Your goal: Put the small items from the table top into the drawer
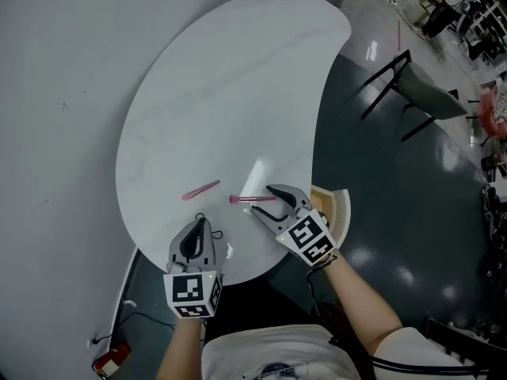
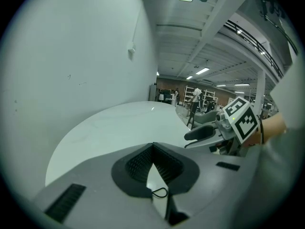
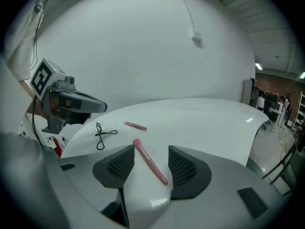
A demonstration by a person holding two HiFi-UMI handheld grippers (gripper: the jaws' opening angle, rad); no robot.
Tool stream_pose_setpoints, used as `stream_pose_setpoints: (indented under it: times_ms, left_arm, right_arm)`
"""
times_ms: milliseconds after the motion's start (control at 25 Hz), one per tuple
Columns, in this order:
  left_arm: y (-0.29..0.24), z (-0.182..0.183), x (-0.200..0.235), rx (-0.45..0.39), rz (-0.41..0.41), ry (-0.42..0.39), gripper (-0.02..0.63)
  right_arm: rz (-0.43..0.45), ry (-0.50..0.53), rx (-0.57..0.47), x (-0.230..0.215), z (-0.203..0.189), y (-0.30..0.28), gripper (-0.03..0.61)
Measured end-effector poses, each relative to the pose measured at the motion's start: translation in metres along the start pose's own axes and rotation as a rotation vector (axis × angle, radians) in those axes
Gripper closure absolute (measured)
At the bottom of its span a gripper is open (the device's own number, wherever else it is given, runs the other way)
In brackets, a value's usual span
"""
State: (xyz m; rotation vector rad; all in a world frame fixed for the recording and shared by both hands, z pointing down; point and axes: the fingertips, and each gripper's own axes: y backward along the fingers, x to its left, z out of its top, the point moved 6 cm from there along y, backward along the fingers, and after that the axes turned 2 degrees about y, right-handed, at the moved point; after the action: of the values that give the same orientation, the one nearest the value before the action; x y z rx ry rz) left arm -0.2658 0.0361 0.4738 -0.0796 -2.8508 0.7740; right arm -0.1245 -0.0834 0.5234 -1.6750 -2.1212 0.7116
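Two slim pink items lie on the white table (image 1: pixel 230 93). One is a pink brush (image 1: pixel 252 199) (image 3: pixel 150 162), flat on the top between the spread jaws of my right gripper (image 1: pixel 265 200) (image 3: pixel 151 157), and the pads are not touching it. The other pink stick (image 1: pixel 200 190) (image 3: pixel 136 125) lies farther left. A thin black wire-like item (image 1: pixel 198 216) (image 3: pixel 102 133) rests just in front of my left gripper (image 1: pixel 200 223) (image 2: pixel 153 149), whose jaws are shut with nothing in them. An open drawer (image 1: pixel 342 212) with a pale wooden inside sticks out under the table's right edge.
A grey wall runs along the table's left side. A black-framed chair (image 1: pixel 420 93) stands on the dark floor to the right. Down at the lower left, a red object (image 1: pixel 111 361) with a cable sits on the floor.
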Motion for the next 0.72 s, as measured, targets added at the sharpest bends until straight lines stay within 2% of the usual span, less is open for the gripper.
stream_pose_setpoints:
  times_ms: [360,560,720]
  left_arm:
    - [0.0,-0.004,0.003,0.007,0.004,0.014,0.594]
    - [0.007,-0.009,0.009,0.0,0.0,0.109,0.594]
    - [0.01,-0.011,0.012,0.001,0.009,0.11,0.594]
  right_arm:
    - [0.089,0.203,0.086,0.003,-0.002,-0.022,0.354]
    - [0.096,0.337,0.119,0.01,-0.003,-0.03,0.4]
    - [0.12,0.354,0.135,0.014,-0.003,-0.036,0.417]
